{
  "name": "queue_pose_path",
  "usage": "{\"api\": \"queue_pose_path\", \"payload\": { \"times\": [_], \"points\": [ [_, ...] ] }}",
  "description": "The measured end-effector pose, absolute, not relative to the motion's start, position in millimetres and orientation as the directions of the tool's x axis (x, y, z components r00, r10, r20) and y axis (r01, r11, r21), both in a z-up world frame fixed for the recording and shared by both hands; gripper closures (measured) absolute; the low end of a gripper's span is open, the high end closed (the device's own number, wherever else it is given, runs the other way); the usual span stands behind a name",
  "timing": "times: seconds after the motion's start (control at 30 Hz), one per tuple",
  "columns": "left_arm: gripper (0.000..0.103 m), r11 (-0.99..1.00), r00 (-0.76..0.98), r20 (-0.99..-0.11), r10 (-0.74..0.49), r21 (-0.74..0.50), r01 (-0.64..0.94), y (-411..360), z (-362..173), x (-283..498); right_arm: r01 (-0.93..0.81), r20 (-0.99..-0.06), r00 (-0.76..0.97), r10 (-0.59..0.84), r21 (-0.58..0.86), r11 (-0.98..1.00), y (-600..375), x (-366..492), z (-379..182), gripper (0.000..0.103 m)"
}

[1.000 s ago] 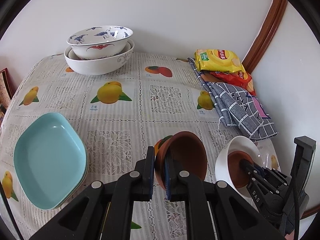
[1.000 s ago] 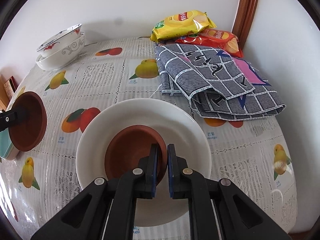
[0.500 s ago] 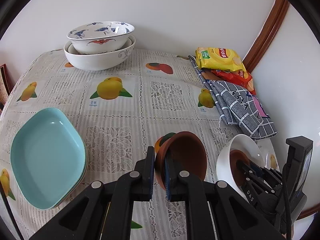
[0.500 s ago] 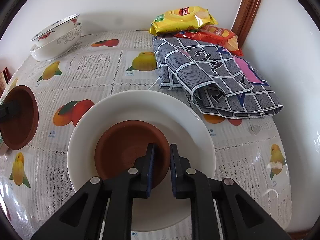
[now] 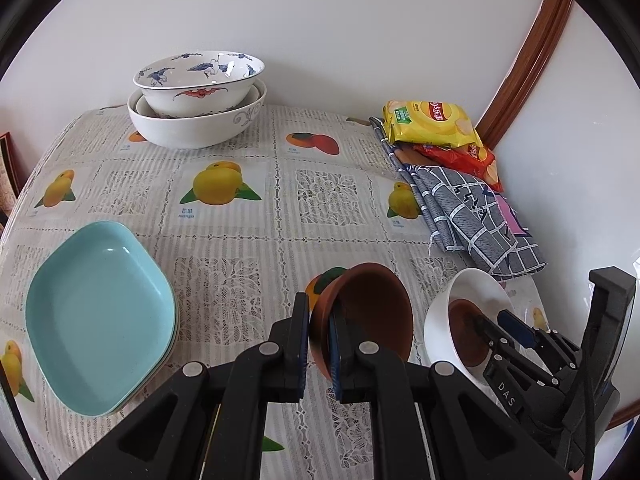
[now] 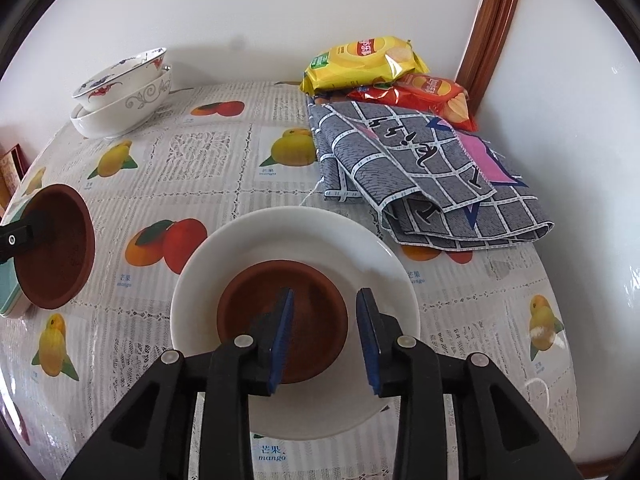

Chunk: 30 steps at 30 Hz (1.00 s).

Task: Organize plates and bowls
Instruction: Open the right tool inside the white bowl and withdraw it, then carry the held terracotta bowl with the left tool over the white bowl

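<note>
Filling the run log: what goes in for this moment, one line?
left hand-held gripper: shut on brown bowl | right hand-held gripper: open over brown saucer in white plate

Tablecloth (image 5: 256,216) is printed w/ lace squares & yellow/orange fruit; plates (image 5: 100,312) are coloured pale teal. Small bowls (image 6: 282,320) are terracotta brown; cloth (image 6: 420,168) is checked grey-blue.

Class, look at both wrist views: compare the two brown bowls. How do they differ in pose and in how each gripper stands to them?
The brown bowl in the left gripper is held tilted on its side, off the tablecloth; the brown bowl in the white plate sits upright. The left gripper is shut on its bowl's rim; the right gripper stands open over the other bowl, gripping nothing. Both bowls look alike: round, plain, matte reddish brown.
</note>
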<state>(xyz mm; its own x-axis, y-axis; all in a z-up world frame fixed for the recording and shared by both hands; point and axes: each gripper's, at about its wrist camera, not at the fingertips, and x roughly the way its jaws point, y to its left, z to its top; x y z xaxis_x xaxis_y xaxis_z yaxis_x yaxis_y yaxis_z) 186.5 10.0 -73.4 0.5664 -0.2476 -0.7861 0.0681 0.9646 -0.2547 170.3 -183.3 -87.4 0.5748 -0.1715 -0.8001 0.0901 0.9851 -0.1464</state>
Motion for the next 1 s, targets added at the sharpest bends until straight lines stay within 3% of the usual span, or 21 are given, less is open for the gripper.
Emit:
{"api": "queue_pose_path", "payload": {
  "times": [0.3,0.43,1.0],
  "points": [
    [0.094,0.966,0.591,-0.768,-0.247,-0.244,0.087,2.1,-58.9,172.4,0.114,-0.774,0.616,-0.149,-0.099,0.989,-194.0,150.3,-64.0,0.068],
    [0.094,0.966,0.599,-0.761,-0.250,-0.240,0.099,-5.9,-54.2,167.3,0.136,-0.746,0.645,-0.165,-0.101,0.986,-204.8,135.7,-50.8,0.060],
    [0.094,0.967,0.602,-0.757,-0.253,-0.205,0.149,-39.8,-49.2,156.8,0.234,-0.736,0.651,-0.186,-0.039,0.971,-263.2,96.2,-44.0,0.060]
  ]
}}
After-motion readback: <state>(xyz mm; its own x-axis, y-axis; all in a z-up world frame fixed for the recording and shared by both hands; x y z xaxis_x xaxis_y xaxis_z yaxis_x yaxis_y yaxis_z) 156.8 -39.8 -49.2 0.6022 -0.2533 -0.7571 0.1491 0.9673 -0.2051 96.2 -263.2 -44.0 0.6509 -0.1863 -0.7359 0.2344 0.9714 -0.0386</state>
